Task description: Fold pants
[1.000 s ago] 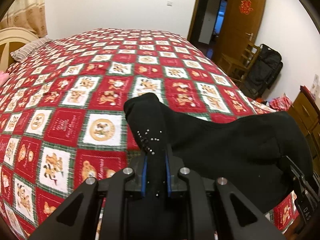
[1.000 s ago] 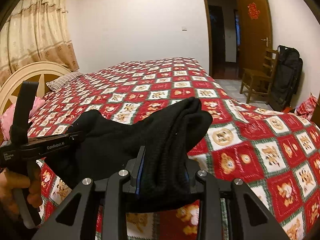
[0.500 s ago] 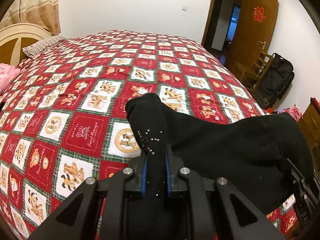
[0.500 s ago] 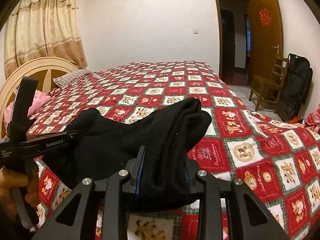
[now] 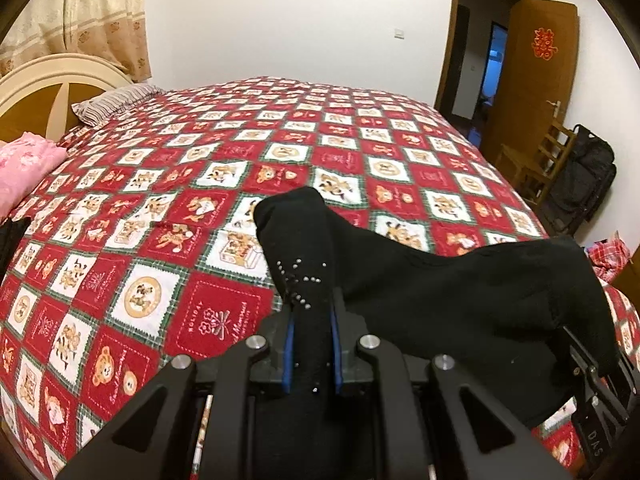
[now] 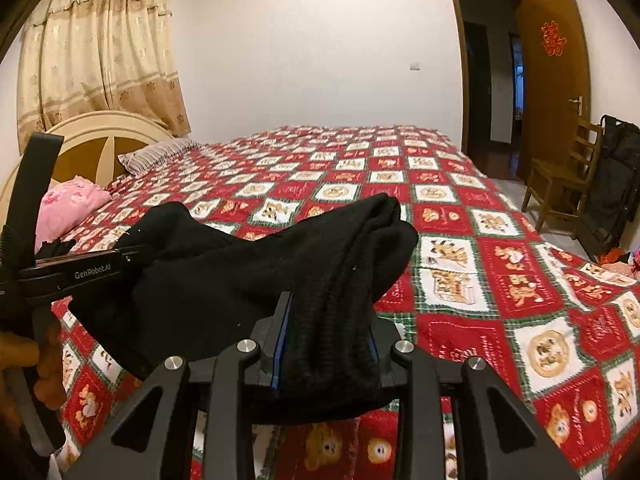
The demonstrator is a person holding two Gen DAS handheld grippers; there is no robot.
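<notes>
The black pants [image 5: 440, 296] hang stretched between my two grippers above the bed. My left gripper [image 5: 312, 344] is shut on one end, a part with small silver studs sticking up past its blue pads. My right gripper [image 6: 326, 340] is shut on a thick bunched end of the pants [image 6: 240, 276]. The left gripper's body [image 6: 80, 272] shows at the left of the right wrist view, and the right gripper's body [image 5: 596, 400] shows at the right of the left wrist view.
The bed has a red, white and green bear-pattern quilt [image 5: 224, 184]. A pink cloth [image 5: 24, 164], a striped pillow [image 5: 112, 100] and a cream headboard [image 6: 104, 136] are at the left. A wooden chair [image 6: 560, 184], a black bag [image 6: 616, 184] and an open door stand on the right.
Both grippers, still holding the pants, have swung left, so the headboard, curtain and pink cloth come into view. The grips have not changed.
</notes>
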